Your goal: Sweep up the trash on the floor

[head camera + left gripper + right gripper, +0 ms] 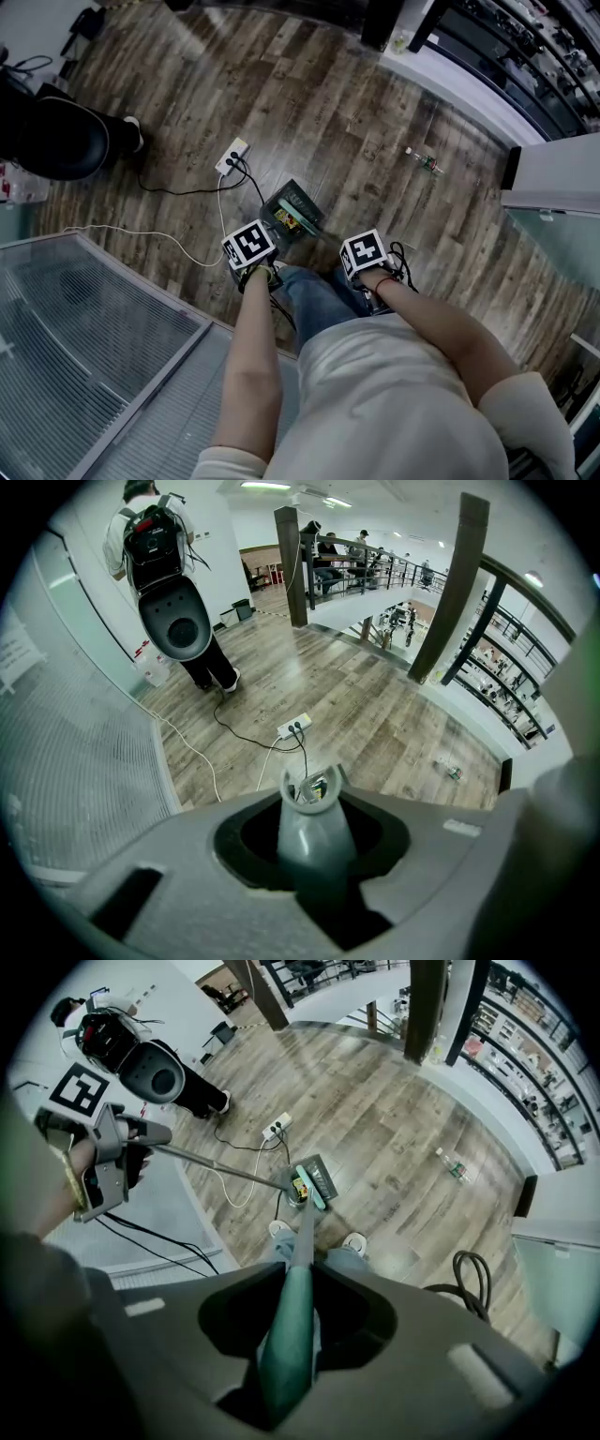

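Note:
I stand on a wood floor with a tool in each gripper. My left gripper (251, 253) (309, 846) is shut on the grey dustpan handle (307, 822). The handle runs down to the dark dustpan (294, 211) (319, 1177), which has colourful scraps in it. On the green broom handle (289, 1330) my right gripper (367, 259) (292, 1321) is shut, and the broom head (309, 1188) rests at the dustpan. A small piece of trash (427, 163) (454, 772) (454, 1168) lies on the floor well to the right. The left gripper (101, 1152) also shows in the right gripper view.
A white power strip (232, 156) (295, 727) with black and white cables lies beyond the dustpan. A person with a backpack (157, 536) stands far left. A ribbed glass panel (94, 337) is at my left, and a white ledge with railing (469, 84) is at the right.

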